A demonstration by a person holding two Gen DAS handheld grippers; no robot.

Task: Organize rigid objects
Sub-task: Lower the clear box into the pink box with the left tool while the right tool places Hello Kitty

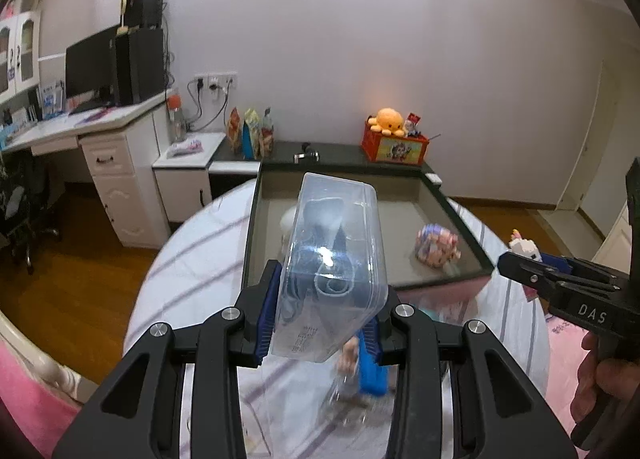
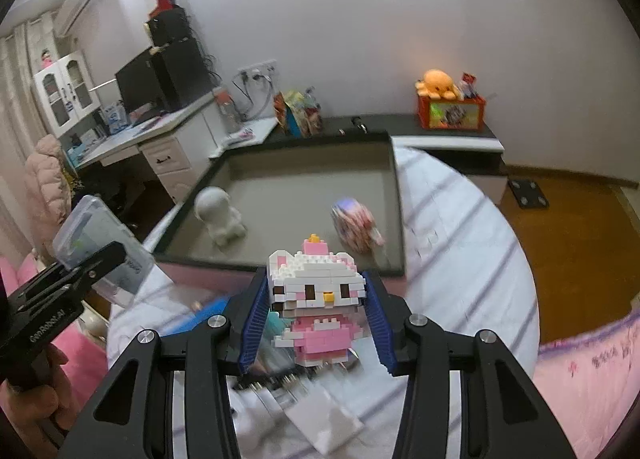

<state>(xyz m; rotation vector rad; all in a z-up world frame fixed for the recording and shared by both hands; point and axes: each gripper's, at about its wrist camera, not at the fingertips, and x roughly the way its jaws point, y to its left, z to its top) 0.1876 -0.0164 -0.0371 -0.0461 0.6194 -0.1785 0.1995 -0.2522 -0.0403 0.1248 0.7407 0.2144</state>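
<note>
1. blue pads [image 1: 267,313] of the left gripper [image 1: 320,323] squeeze a clear plastic box [image 1: 334,259], so its jaws are clamped on the box. something dark sits inside the box, but it is too blurry to name.
2. the right gripper [image 2: 318,313] holds a little brick cat [image 2: 316,299] in a pink dress. its blue pads [image 2: 256,319] press on both sides of the cat's head, so those jaws are clamped too.
3. both things hang in the air above the round table [image 2: 460,251] with the striped cloth.
4. just past them sits a dark tray [image 2: 396,211]. a white figure [image 2: 220,217] and a colourful wrapped thing [image 2: 356,229] already lie in it.
5. my guess at the step: carrying the two toys to the tray.
6. next, i think each hand must reach over the near wall of the tray, go down to a bare spot away from the two things there, and only then let go. the box is tilted, so it may need to be set flat first.
</note>
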